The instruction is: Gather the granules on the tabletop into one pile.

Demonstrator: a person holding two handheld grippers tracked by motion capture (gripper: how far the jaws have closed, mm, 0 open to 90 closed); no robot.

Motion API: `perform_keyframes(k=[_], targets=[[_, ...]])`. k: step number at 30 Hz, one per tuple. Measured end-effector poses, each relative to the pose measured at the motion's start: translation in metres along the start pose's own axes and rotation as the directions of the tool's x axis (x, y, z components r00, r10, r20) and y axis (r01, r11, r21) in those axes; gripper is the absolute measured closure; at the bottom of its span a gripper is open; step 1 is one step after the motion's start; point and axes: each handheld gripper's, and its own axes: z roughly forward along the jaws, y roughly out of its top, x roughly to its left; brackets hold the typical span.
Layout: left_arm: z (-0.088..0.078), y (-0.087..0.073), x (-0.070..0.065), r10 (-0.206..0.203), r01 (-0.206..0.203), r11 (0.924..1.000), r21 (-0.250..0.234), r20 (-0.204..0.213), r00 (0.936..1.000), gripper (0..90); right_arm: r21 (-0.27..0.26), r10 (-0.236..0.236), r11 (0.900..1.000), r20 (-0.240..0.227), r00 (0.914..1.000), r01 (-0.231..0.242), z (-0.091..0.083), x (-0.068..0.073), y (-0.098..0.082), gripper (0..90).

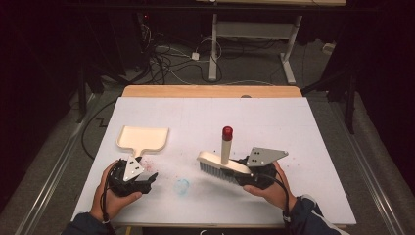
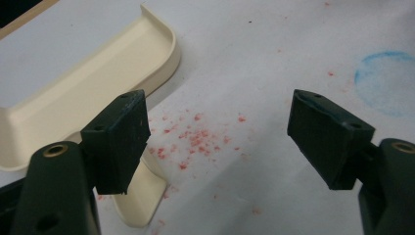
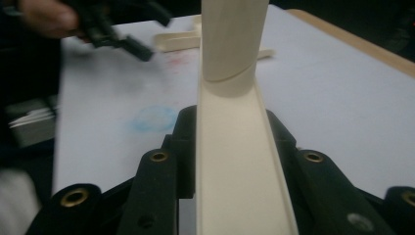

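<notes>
1. Right gripper [image 1: 244, 172]: clamped on the cream back of the brush [image 1: 222, 165], seen up close in the right gripper view, brush back [image 3: 235, 166] running up between both black jaws.
2. Brush held off the worktop, near the right-centre of the white sheet; bristles [image 1: 215, 172] facing down and toward the person, round handle [image 1: 226, 147] standing up, capped by a red tip [image 1: 227, 131].
3. Grey three-cornered plate [image 1: 264, 156] riding on top of the right gripper, right hand [image 1: 271, 188] wrapped behind it.
4. Left gripper [image 1: 149, 180]: spread wide, nothing between the jaws; low over the sheet at the near left, held by the left hand [image 1: 115, 196].
5. Just beyond the left jaw in the left gripper view: stubby handle of the cream dustpan [image 2: 98, 93], lying flat on the sheet.
6. Dustpan [image 1: 143, 138] in the high view: at the left of the worktop [image 1: 293, 127], open edge facing away from the person, handle pointing back toward the left gripper.
7. Red crumbs [image 2: 195, 139] scattered on the sheet ahead of the open jaws, just beside the dustpan handle.
8. Blue smudged circle [image 1: 182, 186] on the sheet between the two grippers, touching neither.
</notes>
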Motion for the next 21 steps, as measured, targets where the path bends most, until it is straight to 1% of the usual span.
perform_keyframes(k=[1, 2, 3, 4, 5, 6, 8, 9, 11, 14, 17, 18, 20, 21], targets=[[0.0, 0.0, 0.0, 0.001, -0.001, 1.0, 0.002, 0.0, 1.0, 22.5, 0.004, -0.002, 1.0, -0.042, 0.9991, 0.002, -0.002, 0.001, -0.003, 67.3], [0.001, 0.0, 0.0, 0.004, -0.004, 1.0, 0.003, -0.001, 1.0, 22.5, 0.006, -0.026, 1.0, -0.096, 0.995, 0.027, -0.003, 0.0, -0.006, 67.3], [0.001, 0.0, 0.0, 0.005, -0.005, 1.0, 0.004, 0.0, 1.0, 22.5, 0.014, -0.044, 0.999, -0.135, 0.9899, 0.046, -0.004, 0.001, -0.009, 67.3], [0.001, 0.001, 0.0, 0.018, -0.018, 0.9998, 0.001, -0.004, 0.9998, 22.5, 0.03, -0.067, 0.997, -0.158, 0.9851, 0.072, -0.004, 0.003, -0.012, 67.3], [0.001, 0.001, 0.0, 0.019, -0.019, 0.9998, 0.001, -0.004, 0.9998, 22.5, 0.04, -0.087, 0.995, -0.183, 0.9793, 0.096, -0.004, 0.004, -0.017, 67.3], [0.001, 0.0, -0.001, 0.007, -0.007, 0.9999, 0.008, 0.0, 1.0, 22.5, 0.048, -0.097, 0.993, -0.204, 0.9742, 0.109, -0.004, 0.004, -0.021, 67.3], [0.001, 0.0, -0.001, 0.007, -0.007, 0.9999, 0.01, 0.001, 1.0, 22.5, 0.043, -0.098, 0.993, -0.249, 0.9635, 0.112, -0.003, 0.001, -0.031, 67.3], [0.001, 0.0, -0.001, 0.008, -0.008, 0.9999, 0.01, 0.002, 1.0, 22.5, 0.044, -0.104, 0.992, -0.256, 0.9612, 0.119, -0.002, -0.001, -0.034, 67.4], [0.002, 0.001, -0.001, 0.021, -0.021, 0.9998, 0.004, -0.002, 0.9998, 22.5, 0.029, -0.113, 0.992, -0.26, 0.959, 0.125, -0.002, -0.007, -0.036, 67.5], [0.002, 0.001, -0.002, 0.026, -0.026, 0.9996, 0.006, 0.0, 0.9997, 22.5, 0.017, -0.129, 0.99, -0.25, 0.9595, 0.138, 0.002, -0.017, -0.036, 67.4], [0.003, 0.002, -0.003, 0.03, -0.03, 0.9995, 0.008, 0.004, 0.9996, 22.5, 0.021, -0.142, 0.988, -0.251, 0.9575, 0.152, 0.01, -0.028, -0.033, 67.3], [0.004, 0.002, -0.003, 0.029, -0.029, 0.9995, 0.01, 0.003, 0.9996, 22.5, 0.025, -0.141, 0.988, -0.249, 0.9582, 0.151, 0.012, -0.031, -0.031, 67.3], [0.004, 0.002, -0.003, 0.027, -0.027, 0.9996, 0.009, 0.006, 0.9996, 22.5, 0.028, -0.137, 0.988, -0.259, 0.9561, 0.149, 0.019, -0.037, -0.028, 67.2], [0.004, 0.002, -0.003, 0.025, -0.025, 0.9996, 0.009, 0.007, 0.9997, 22.5, 0.032, -0.146, 0.987, -0.254, 0.9561, 0.159, 0.022, -0.039, -0.027, 67.1]])
